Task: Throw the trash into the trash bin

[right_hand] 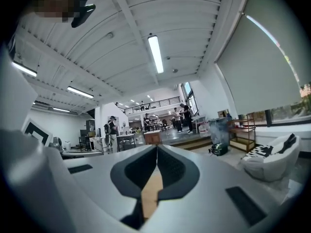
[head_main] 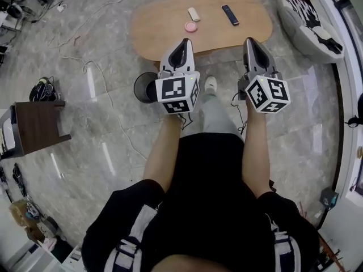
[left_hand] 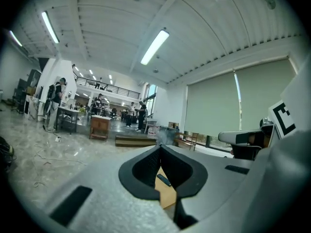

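Left gripper [head_main: 182,40] held out level, jaws closed tight on nothing, right gripper [head_main: 249,39] likewise pinched and empty, pink round item [head_main: 191,26] and white item [head_main: 194,14] seen on the wooden table [head_main: 164,35] ahead, well apart from the jaws, dark trash bin [head_main: 142,87] set on the floor below the table edge, just left of the left gripper.

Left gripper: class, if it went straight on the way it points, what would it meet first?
Likely the wooden table: its top shows just past the left gripper's closed tips, though depth is unclear.
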Demonstrator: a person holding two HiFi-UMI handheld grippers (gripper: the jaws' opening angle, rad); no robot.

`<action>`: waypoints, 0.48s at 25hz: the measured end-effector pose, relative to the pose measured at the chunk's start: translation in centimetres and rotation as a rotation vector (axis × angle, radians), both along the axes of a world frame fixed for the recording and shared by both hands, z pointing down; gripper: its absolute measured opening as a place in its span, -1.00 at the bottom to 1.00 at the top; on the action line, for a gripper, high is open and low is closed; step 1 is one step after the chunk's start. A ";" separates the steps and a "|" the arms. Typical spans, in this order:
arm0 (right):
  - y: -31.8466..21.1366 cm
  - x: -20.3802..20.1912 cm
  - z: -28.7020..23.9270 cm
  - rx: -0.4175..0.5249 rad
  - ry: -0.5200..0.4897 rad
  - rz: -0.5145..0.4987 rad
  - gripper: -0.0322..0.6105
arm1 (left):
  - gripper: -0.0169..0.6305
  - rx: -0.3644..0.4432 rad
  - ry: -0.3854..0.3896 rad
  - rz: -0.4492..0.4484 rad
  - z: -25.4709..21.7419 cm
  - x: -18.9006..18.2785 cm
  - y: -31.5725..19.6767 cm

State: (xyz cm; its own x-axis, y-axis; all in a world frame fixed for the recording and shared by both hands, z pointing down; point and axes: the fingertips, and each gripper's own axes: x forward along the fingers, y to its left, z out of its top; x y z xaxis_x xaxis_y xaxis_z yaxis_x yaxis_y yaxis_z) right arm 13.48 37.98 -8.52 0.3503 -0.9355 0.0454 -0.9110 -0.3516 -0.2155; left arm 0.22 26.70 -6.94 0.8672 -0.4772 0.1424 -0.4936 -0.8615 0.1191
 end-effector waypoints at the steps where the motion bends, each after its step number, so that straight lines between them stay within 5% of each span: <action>1: -1.4 1.9 0.1 -0.008 -0.004 -0.009 -0.87 | -0.94 -0.004 -0.007 -0.005 0.1 1.9 -1.2; 7: -10.4 12.5 1.5 -0.082 -0.004 -0.081 -0.86 | -0.94 -0.021 -0.054 -0.076 0.9 12.1 -9.5; 12: -16.1 18.7 3.7 -0.123 -0.043 -0.145 -0.86 | -0.94 -0.038 -0.096 -0.159 2.5 16.3 -14.9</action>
